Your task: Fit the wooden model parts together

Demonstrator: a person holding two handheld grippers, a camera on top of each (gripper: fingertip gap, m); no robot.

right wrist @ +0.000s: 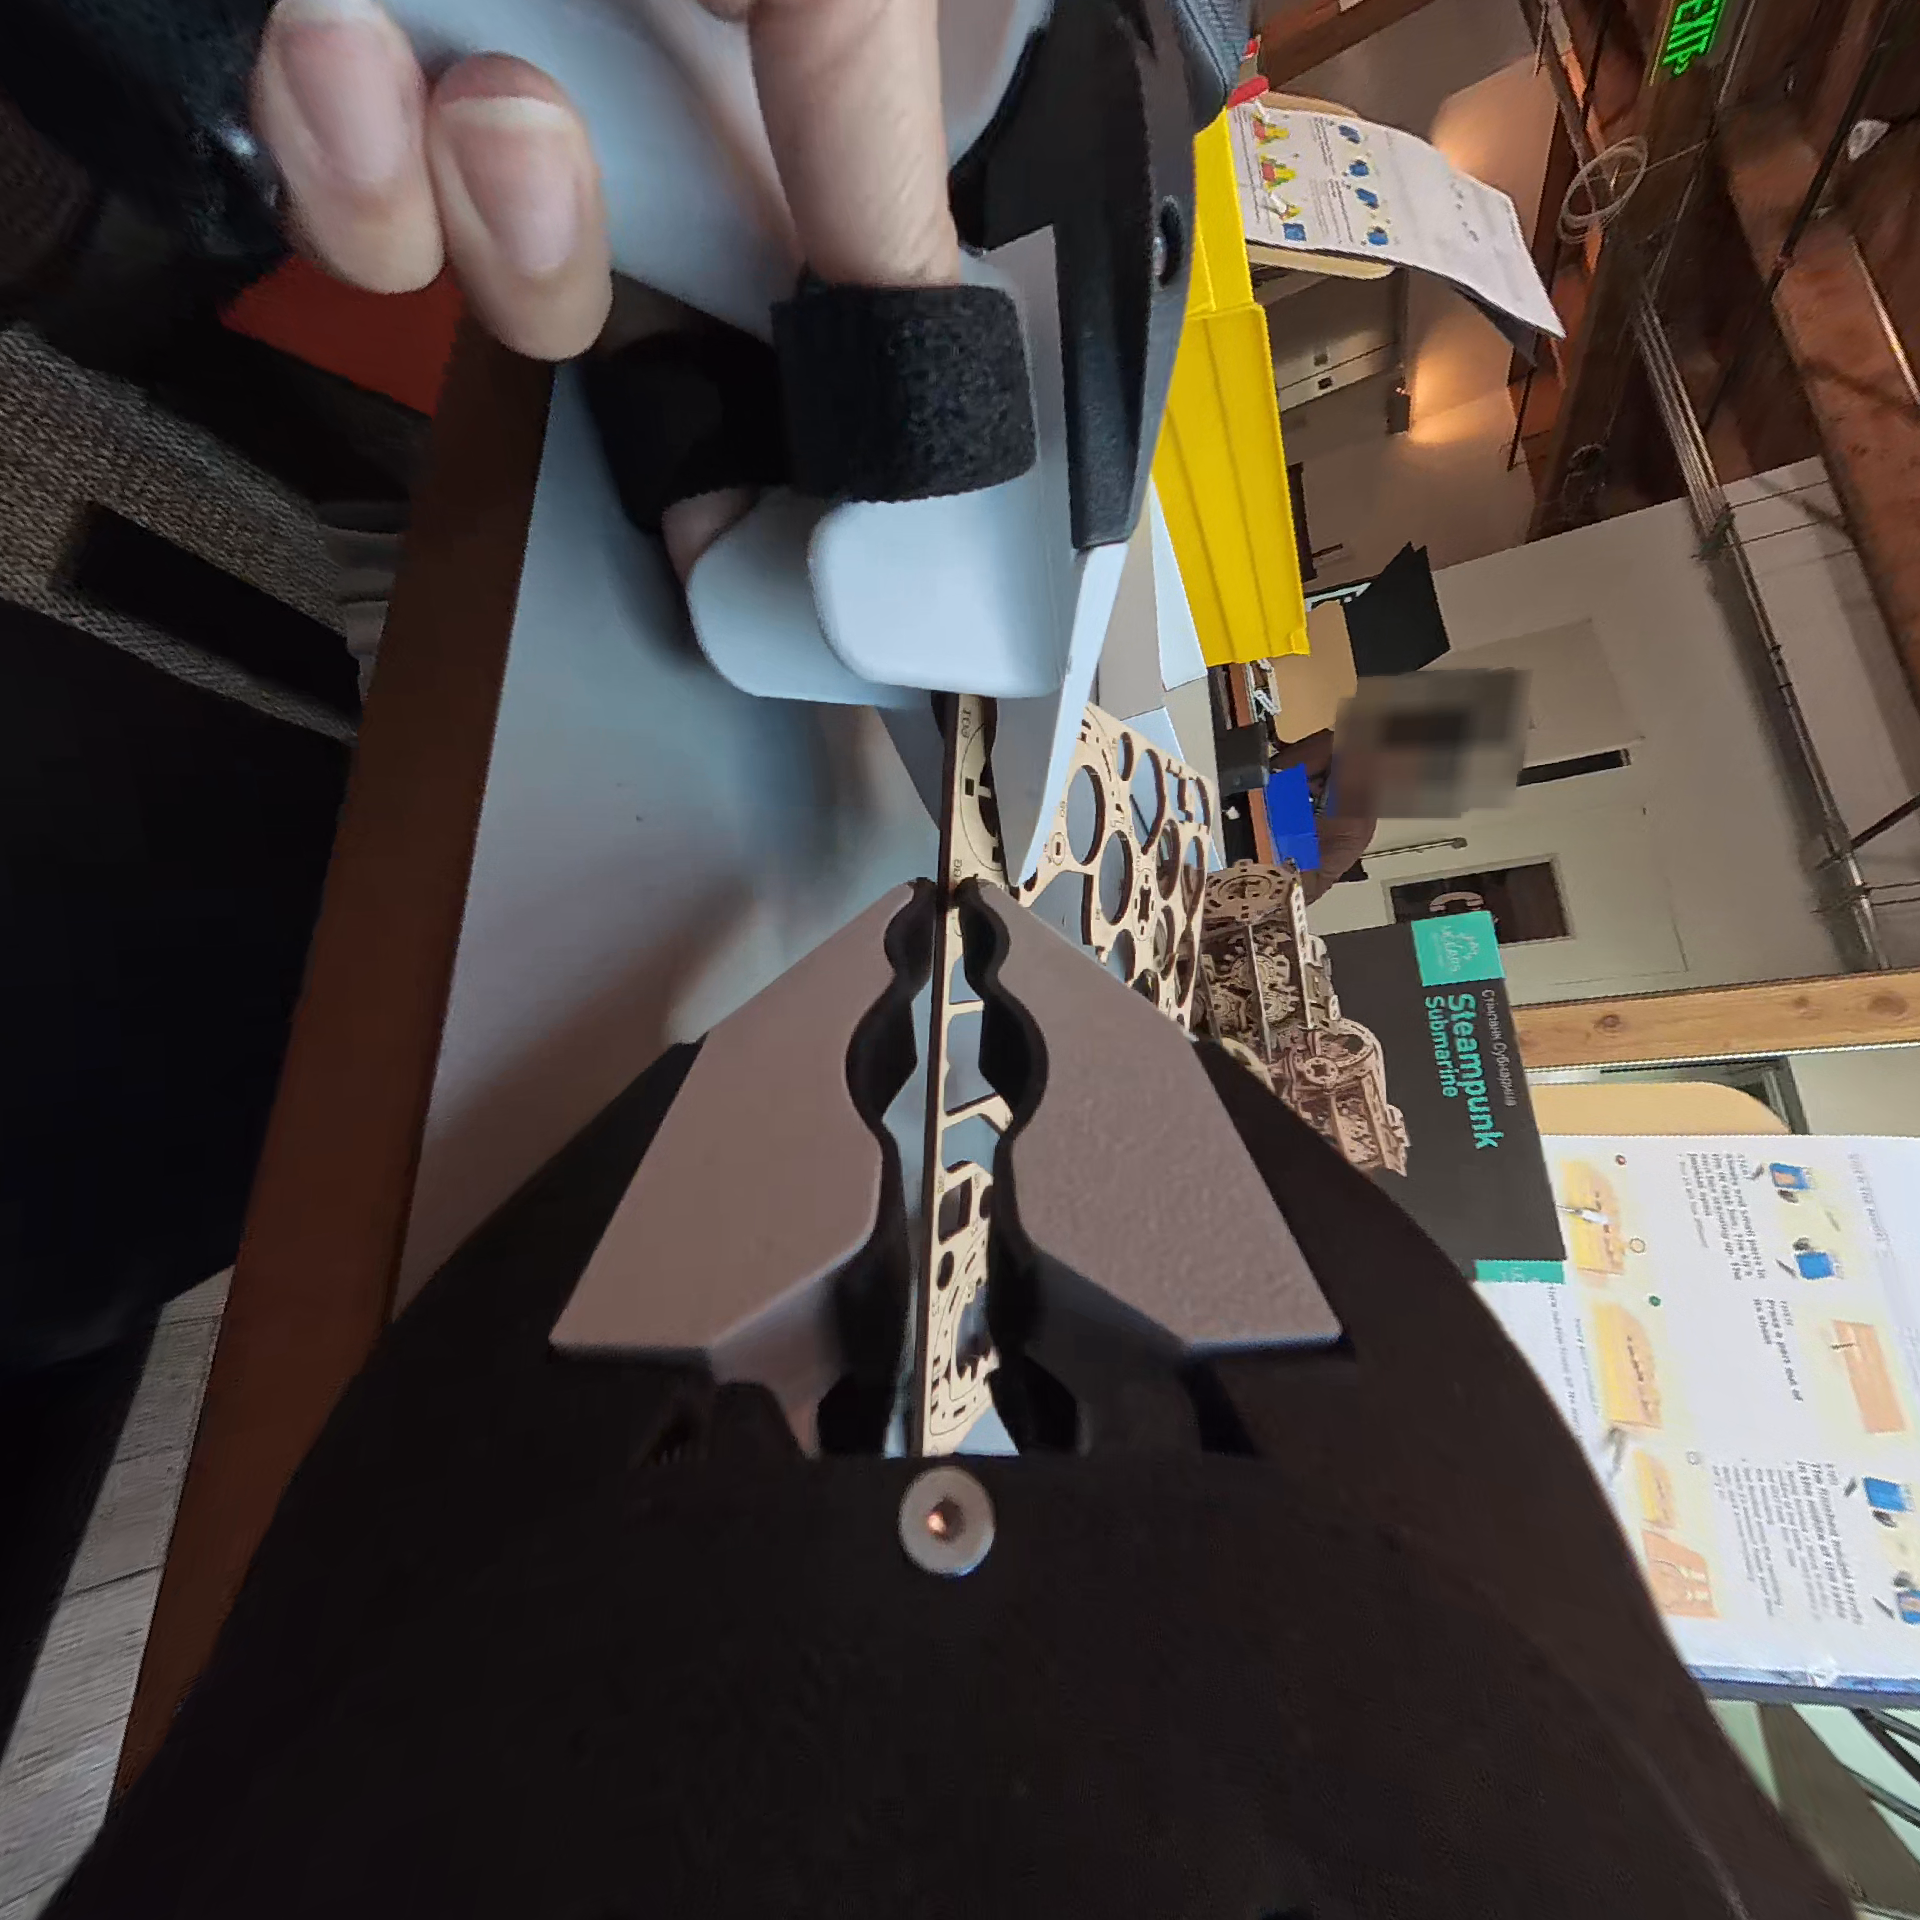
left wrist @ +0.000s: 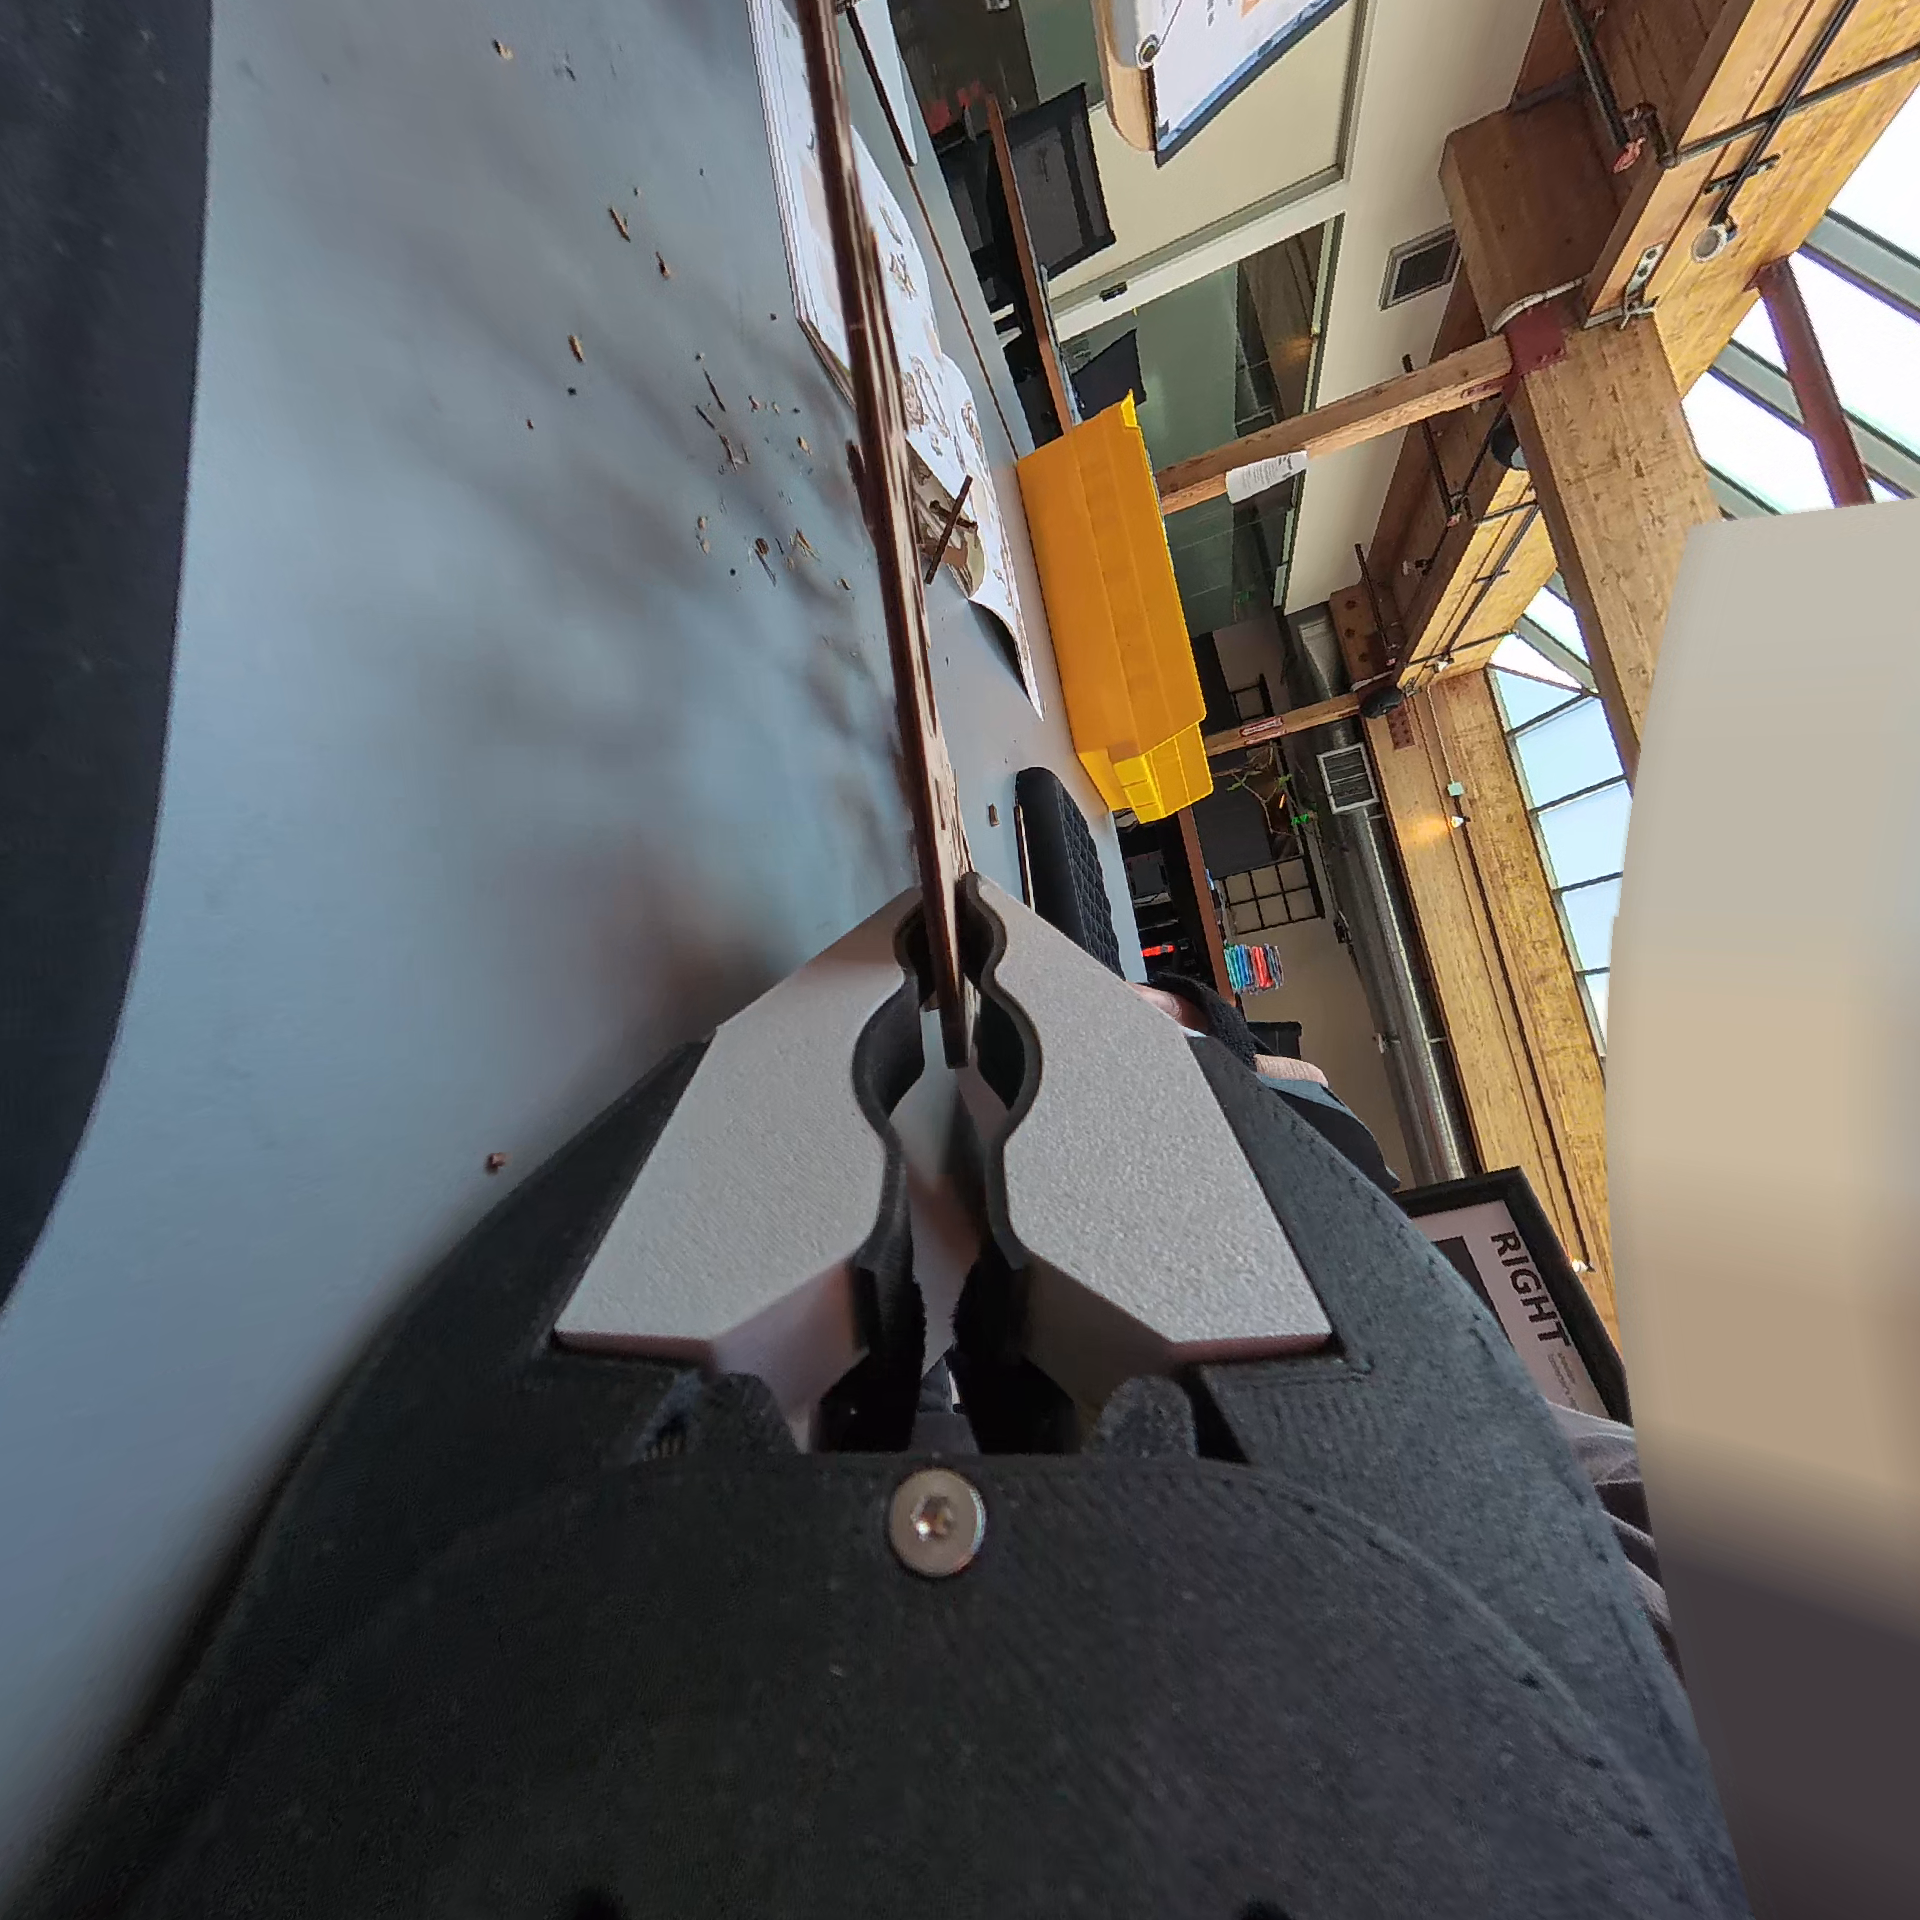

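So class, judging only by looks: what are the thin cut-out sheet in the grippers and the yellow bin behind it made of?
Cut-out sheet: seemingly thin plywood, pale matt face, dark edges that suggest laser cutting. Both the left gripper and right gripper clamp it.
Yellow bin: probably moulded plastic, with uniform colour, slight sheen and ribbed walls.

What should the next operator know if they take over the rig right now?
Left tool: shut on an edge of the thin laser-cut plywood parts sheet, held on edge above the grey table.
Right tool: shut on the same sheet; the left tool's grey body and the hand holding it sit just ahead.
Nearby: a part-built wooden model, a dark kit box, printed instruction sheets, yellow plastic bins.
Done: sheet lifted; wood crumbs lie on the table.
Left: freeing parts and fitting them to the model.
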